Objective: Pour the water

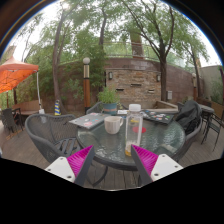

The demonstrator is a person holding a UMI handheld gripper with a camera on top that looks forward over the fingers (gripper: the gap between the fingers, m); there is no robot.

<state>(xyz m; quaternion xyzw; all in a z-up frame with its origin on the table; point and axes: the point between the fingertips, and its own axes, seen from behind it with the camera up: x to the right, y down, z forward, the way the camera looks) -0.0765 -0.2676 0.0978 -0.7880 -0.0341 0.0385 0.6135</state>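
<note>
Gripper view: released claw (112,160) before clear bottle (134,130) beside white cup (113,125), contents indiscernible.

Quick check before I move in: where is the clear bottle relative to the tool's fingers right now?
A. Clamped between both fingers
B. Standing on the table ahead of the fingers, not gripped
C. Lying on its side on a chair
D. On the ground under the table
B: the clear bottle stands upright on the glass table beside a white cup, beyond the open tool.
</note>
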